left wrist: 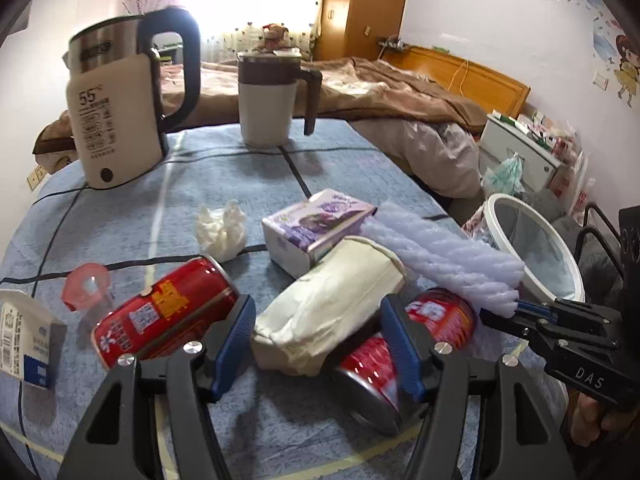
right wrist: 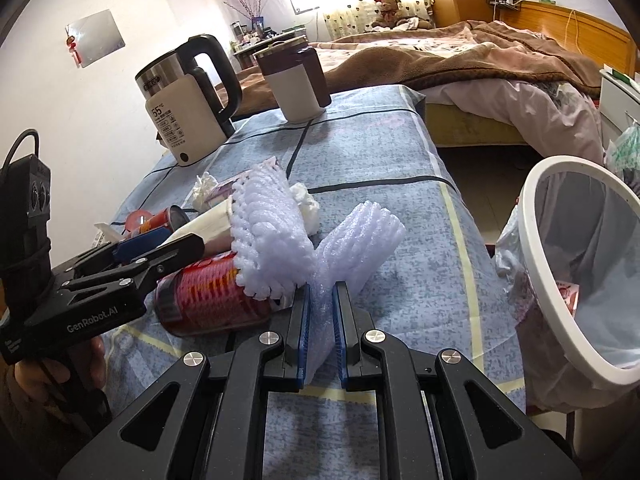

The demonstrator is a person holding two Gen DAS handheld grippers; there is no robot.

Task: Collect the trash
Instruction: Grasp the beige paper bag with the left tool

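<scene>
My right gripper [right wrist: 321, 292] is shut on a lilac foam net sleeve [right wrist: 276, 232], pinched at its middle; it also shows in the left wrist view [left wrist: 444, 256]. My left gripper [left wrist: 318, 312] is open, its jaws on either side of a crumpled cream paper cup [left wrist: 328, 300] without touching it. Red cans lie to its left [left wrist: 168, 312] and right [left wrist: 384, 376], a third [left wrist: 444, 316] under the foam. A purple-white carton [left wrist: 316, 224], a crumpled tissue [left wrist: 222, 232] and a pink lid [left wrist: 86, 284] lie on the blue tablecloth [left wrist: 120, 220]. The white-rimmed bin [right wrist: 580, 272] stands at the right.
A kettle [left wrist: 116, 116] and a lidded mug [left wrist: 268, 100] stand at the table's far end. A white packet [left wrist: 24, 340] lies at the left edge. A bed [right wrist: 480, 68] and a white cabinet [left wrist: 520, 152] are beyond the table.
</scene>
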